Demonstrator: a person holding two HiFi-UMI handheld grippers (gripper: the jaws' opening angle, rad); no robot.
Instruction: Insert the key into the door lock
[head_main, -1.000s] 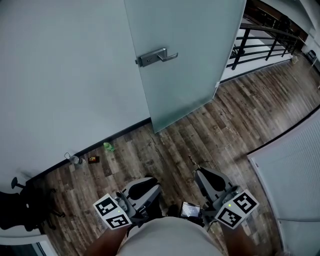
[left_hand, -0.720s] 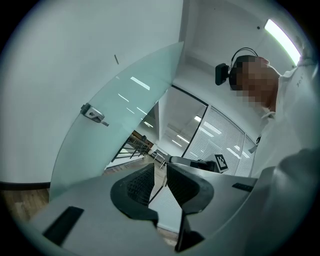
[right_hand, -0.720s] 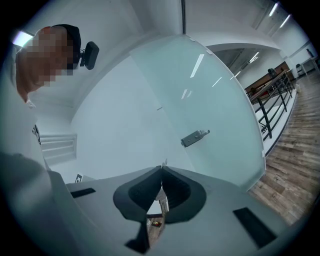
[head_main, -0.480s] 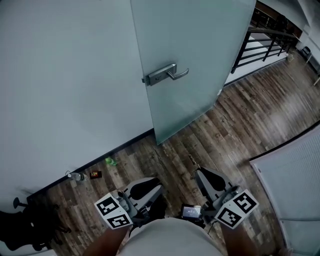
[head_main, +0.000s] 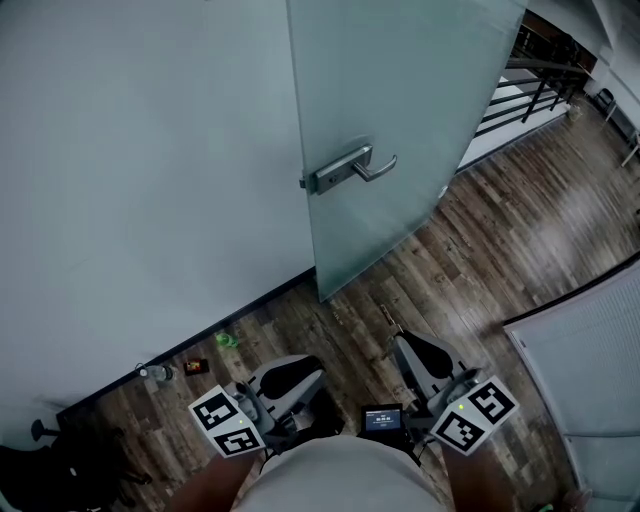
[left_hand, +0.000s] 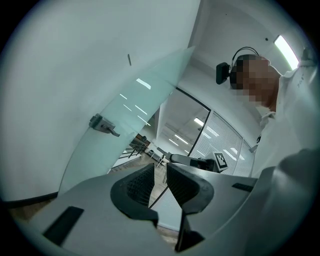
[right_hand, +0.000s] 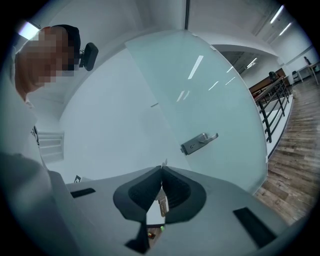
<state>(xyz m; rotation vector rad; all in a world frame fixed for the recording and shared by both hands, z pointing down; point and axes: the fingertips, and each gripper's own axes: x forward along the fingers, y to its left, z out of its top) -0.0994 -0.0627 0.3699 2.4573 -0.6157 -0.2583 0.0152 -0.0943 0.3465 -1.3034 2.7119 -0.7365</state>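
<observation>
A frosted glass door (head_main: 400, 110) stands ajar ahead, with a metal lever handle (head_main: 350, 168) and its lock plate (head_main: 318, 182). In the head view both grippers are low, near my body and well short of the door. My right gripper (head_main: 397, 342) is shut on a small key (right_hand: 162, 204); the key's tip (head_main: 384, 317) pokes out past the jaws toward the handle (right_hand: 200, 142). My left gripper (head_main: 308, 370) is open, with a clear gap at the jaws (left_hand: 160, 167) and nothing between them. The handle (left_hand: 102, 124) shows far off at the left of the left gripper view.
A plain wall (head_main: 140, 180) runs left of the door. Along its base lie a green scrap (head_main: 226, 340), a small dark box (head_main: 196, 366) and a bottle (head_main: 155, 373). A black railing (head_main: 530, 95) stands beyond the door, and a white slatted panel (head_main: 590, 380) is at the right.
The door and its handle have slid lower and to the right in the head view and look larger. Both grippers keep their place near my body, still held the same way.
</observation>
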